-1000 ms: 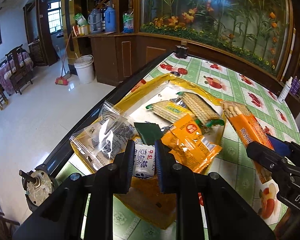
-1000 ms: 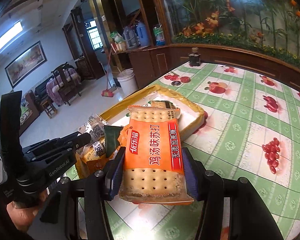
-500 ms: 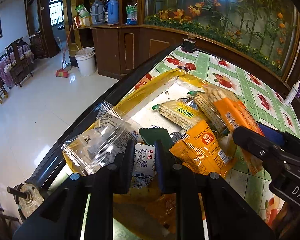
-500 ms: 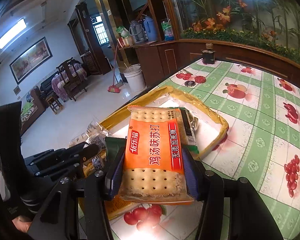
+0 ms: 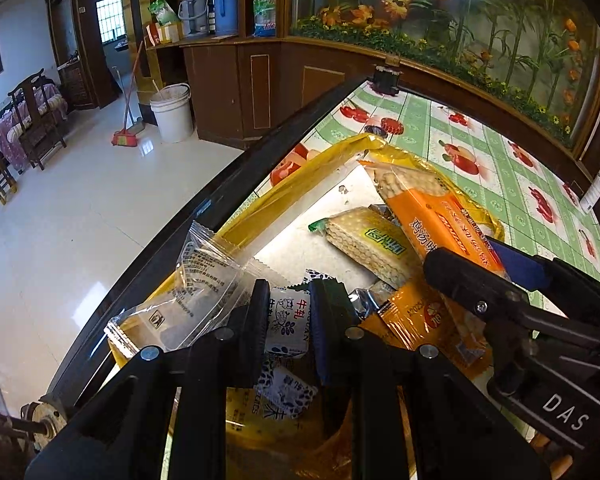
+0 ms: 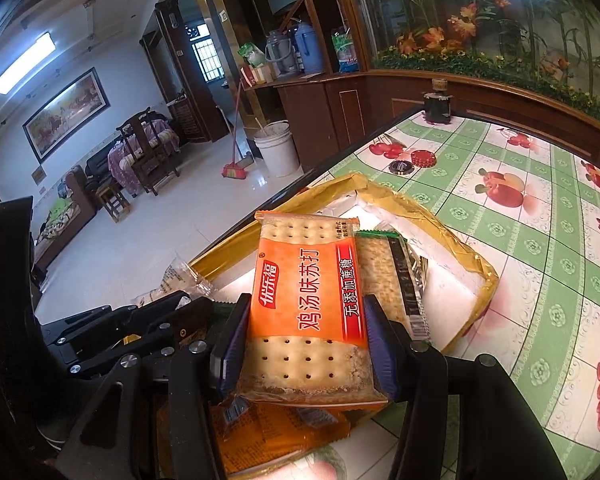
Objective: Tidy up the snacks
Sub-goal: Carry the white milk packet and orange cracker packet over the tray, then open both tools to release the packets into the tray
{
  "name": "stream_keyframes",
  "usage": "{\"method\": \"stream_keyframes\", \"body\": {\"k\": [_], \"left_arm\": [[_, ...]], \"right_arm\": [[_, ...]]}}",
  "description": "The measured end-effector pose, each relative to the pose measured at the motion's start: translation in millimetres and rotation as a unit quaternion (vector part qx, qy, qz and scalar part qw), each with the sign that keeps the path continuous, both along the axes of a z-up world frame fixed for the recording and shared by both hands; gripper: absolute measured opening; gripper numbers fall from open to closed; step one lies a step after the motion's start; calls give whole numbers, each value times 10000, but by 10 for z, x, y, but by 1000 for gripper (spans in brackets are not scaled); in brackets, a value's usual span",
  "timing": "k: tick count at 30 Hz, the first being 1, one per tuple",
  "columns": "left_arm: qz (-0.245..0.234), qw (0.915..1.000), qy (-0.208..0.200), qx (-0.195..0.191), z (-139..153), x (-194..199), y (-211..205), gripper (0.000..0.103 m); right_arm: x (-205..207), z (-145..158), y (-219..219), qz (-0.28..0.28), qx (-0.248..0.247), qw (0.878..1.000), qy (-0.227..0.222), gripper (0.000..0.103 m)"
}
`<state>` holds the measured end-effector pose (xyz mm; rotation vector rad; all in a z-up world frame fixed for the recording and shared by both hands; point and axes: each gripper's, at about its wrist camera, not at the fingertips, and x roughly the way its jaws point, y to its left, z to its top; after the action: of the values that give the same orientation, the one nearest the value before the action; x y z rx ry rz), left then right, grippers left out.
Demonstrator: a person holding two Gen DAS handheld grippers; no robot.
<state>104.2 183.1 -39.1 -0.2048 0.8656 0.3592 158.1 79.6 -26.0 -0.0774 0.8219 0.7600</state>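
Left hand-held gripper [image 5: 289, 322] – clamped on a small blue-and-white milk candy packet [image 5: 287, 322], carried over the yellow-rimmed tray [image 5: 300, 176]. Right hand-held gripper [image 6: 305, 334] – clamped across an orange soda cracker pack [image 6: 306, 288], held above the tray, likely for deposit.

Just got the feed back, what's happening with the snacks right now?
A person is sorting snacks with two handheld grippers. The right gripper is clamped on an orange cracker pack, holding it over the yellow tray. The left gripper is shut on a small white candy packet near the tray's near end. A wafer pack, a clear bag and an orange sachet already lie in the tray.
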Motion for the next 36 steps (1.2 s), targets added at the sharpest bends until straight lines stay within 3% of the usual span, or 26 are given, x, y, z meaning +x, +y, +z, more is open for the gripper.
{"method": "stream_keyframes", "body": {"k": [14,23,31,33,36], "left_arm": [[-71,9996,253,65,-124,188,30,18],[-21,10000,67,35,-47,64,17,20],[-70,9998,-27,165,35,-46,-92,45],[-90,9997,-62,222,61,-85,-133,60],[-72,9991,-197,380,122,-176,-180,67]], "right_arm": [[205,-116,120,-24,-105,9999,85,55],[168,-16,22,-75,81,9999,65,66],[48,94,-145,-152,191,9997,12,69],[6,119,-183,-156,207,9997,-1,70],[-78,171,-266,-173,251,9995,-53,75]]}}
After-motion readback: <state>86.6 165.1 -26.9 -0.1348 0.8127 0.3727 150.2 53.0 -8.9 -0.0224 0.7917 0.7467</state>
